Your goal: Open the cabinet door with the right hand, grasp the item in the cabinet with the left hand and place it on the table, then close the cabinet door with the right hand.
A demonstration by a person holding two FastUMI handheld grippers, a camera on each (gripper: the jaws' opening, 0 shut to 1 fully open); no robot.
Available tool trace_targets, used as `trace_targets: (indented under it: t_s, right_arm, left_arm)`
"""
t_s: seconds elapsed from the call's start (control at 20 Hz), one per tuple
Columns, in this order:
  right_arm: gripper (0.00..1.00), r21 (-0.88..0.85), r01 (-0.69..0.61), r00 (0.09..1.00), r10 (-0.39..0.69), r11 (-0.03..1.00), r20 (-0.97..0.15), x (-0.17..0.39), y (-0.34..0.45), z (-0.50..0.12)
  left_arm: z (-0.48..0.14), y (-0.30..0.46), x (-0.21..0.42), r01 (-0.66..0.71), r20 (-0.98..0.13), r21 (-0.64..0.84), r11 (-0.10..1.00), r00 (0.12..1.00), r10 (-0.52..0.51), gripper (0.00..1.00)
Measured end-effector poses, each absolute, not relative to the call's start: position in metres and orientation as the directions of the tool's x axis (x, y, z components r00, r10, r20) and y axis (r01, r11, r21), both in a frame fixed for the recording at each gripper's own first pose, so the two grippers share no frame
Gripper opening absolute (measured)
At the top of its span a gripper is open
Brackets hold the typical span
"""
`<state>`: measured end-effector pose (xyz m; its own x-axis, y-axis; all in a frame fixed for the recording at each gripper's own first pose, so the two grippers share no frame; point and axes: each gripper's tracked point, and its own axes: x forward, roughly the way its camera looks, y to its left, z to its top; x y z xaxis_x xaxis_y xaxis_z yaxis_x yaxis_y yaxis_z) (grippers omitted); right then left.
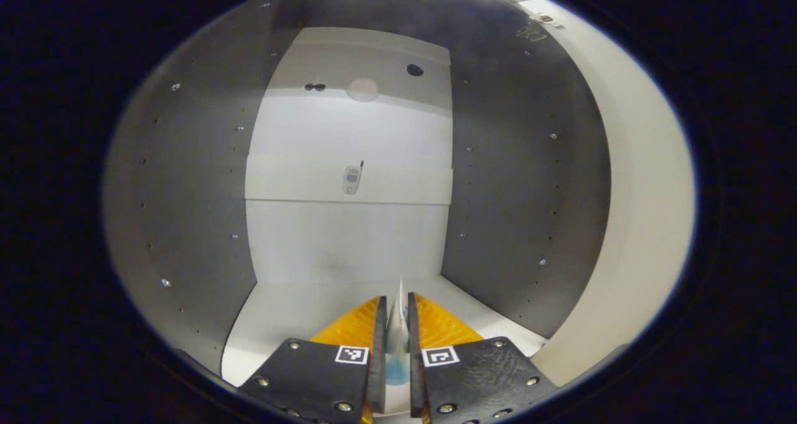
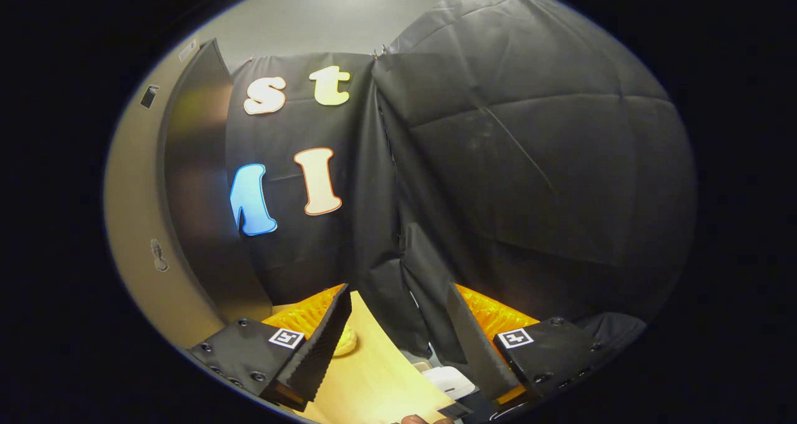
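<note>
Inside smooth white cabinet (image 1: pixel 348 237), left tongs (image 1: pixel 396 324) pinching thin pouch (image 1: pixel 397 334), right tongs (image 2: pixel 398 330) wide

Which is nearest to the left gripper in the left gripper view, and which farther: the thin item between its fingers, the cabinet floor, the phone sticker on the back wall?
1. thin item: between the left gripper fingers.
2. cabinet floor: just below and ahead.
3. phone sticker: farthest, mid back wall.

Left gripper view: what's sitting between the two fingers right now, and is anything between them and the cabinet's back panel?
A thin white-and-blue item is pinched between the left gripper fingers. Beyond it the white cabinet floor runs bare to the back panel.
</note>
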<state>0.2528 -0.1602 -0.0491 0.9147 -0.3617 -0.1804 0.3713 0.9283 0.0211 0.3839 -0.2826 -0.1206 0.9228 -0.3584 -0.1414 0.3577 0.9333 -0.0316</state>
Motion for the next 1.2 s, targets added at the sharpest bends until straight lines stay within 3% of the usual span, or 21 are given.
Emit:
trace_targets:
  t_s: [0.05,0.1,0.15,0.3,0.35,0.5,0.6,0.65,0.7,0.75,0.85,0.9,0.95,1.2]
  right_arm:
    - [0.97,0.011,0.372,0.913,-0.363,0.928,-0.184,0.252,-0.158,-0.05]
    - [0.97,0.004,0.366,0.915,-0.359,0.931,-0.186,0.25,-0.154,-0.051]
    - [0.97,-0.006,0.359,0.917,-0.354,0.933,-0.185,0.247,-0.149,-0.051]
    - [0.94,-0.034,0.351,0.917,-0.351,0.936,-0.189,0.232,-0.142,-0.052]
    - [0.94,-0.017,0.345,0.922,-0.342,0.939,-0.183,0.229,-0.136,-0.049]
    - [0.96,0.082,0.326,0.935,-0.308,0.942,-0.176,0.23,-0.117,-0.042]
    - [0.94,0.099,0.336,0.935,-0.319,0.937,-0.154,0.225,-0.113,-0.035]
    - [0.94,0.097,0.341,0.935,-0.326,0.935,-0.142,0.222,-0.111,-0.032]
    - [0.94,0.093,0.346,0.934,-0.332,0.934,-0.133,0.221,-0.109,-0.029]
    - [0.92,0.09,0.348,0.933,-0.336,0.933,-0.127,0.217,-0.107,-0.027]
    - [0.99,0.077,0.354,0.931,-0.343,0.932,-0.125,0.21,-0.106,-0.028]
    - [0.93,0.07,0.358,0.929,-0.347,0.931,-0.131,0.21,-0.104,-0.032]
    - [0.93,0.068,0.366,0.925,-0.355,0.928,-0.137,0.208,-0.104,-0.036]
    - [0.93,0.122,0.376,0.922,-0.358,0.919,-0.145,0.208,-0.096,-0.044]
  left_arm:
    - [-0.119,-0.282,0.379,0.358,-0.144,-0.049,0.933,0.921,-0.361,0.17]
    - [-0.117,-0.282,0.378,0.353,-0.137,-0.075,0.932,0.923,-0.361,0.2]
    - [-0.11,-0.28,0.369,0.362,-0.127,-0.093,0.927,0.92,-0.372,0.11]
    - [-0.094,-0.268,0.347,0.372,-0.105,-0.1,0.923,0.918,-0.381,0.11]
    - [-0.088,-0.265,0.339,0.381,-0.095,-0.102,0.919,0.916,-0.391,0.14]
    - [-0.074,-0.251,0.306,0.412,-0.077,-0.135,0.901,0.902,-0.424,0.08]
    - [-0.069,-0.235,0.284,0.42,-0.073,-0.121,0.899,0.9,-0.43,0.15]
    - [-0.068,-0.225,0.273,0.418,-0.079,-0.101,0.903,0.901,-0.426,0.07]
    - [-0.07,-0.215,0.264,0.413,-0.089,-0.081,0.907,0.903,-0.419,0.15]
    - [-0.074,-0.207,0.254,0.407,-0.102,-0.068,0.911,0.905,-0.412,0.07]
    - [-0.08,-0.194,0.232,0.407,-0.118,-0.055,0.912,0.904,-0.411,0.08]
    - [-0.083,-0.188,0.221,0.406,-0.123,-0.048,0.912,0.904,-0.409,0.09]
    - [-0.087,-0.183,0.211,0.407,-0.121,-0.047,0.912,0.904,-0.41,0.1]
    - [-0.128,-0.154,0.176,0.357,-0.14,-0.142,0.923,0.916,-0.376,0.14]
